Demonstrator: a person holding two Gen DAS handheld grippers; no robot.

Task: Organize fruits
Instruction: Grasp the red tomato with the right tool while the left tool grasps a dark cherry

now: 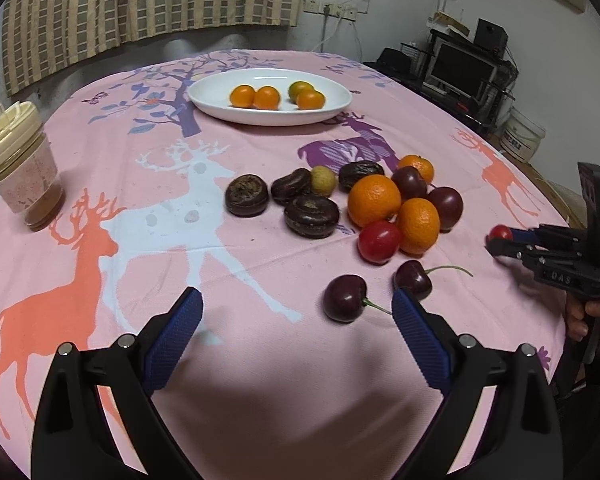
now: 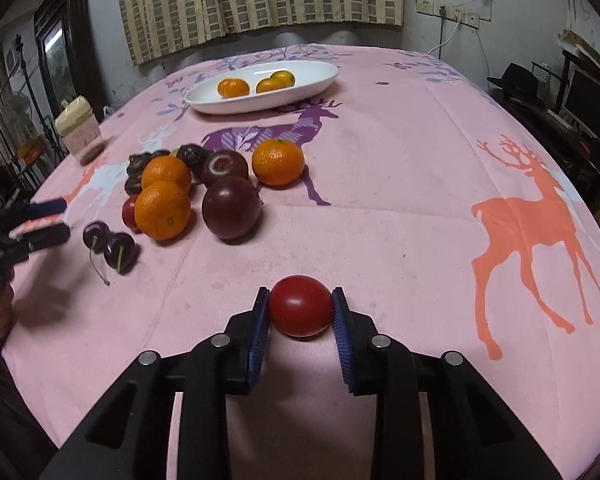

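Note:
My right gripper (image 2: 301, 306) is shut on a red cherry tomato (image 2: 301, 306) just above the pink tablecloth; it also shows in the left wrist view (image 1: 500, 236). My left gripper (image 1: 298, 304) is open and empty, near two dark cherries (image 1: 345, 297) (image 1: 413, 279). A pile of fruit lies mid-table: oranges (image 1: 374, 199), dark plums (image 2: 231, 207), another red tomato (image 1: 379, 241), dark wrinkled fruits (image 1: 247, 195) and a small pale fruit (image 1: 323, 180). A white oval plate (image 1: 332, 106) at the back holds several small oranges (image 1: 242, 95).
A lidded cup (image 1: 20, 168) stands at the table's left edge. A curtain hangs behind the table. A desk with a monitor (image 1: 460, 68) and a white bucket (image 1: 522, 138) stand to the right.

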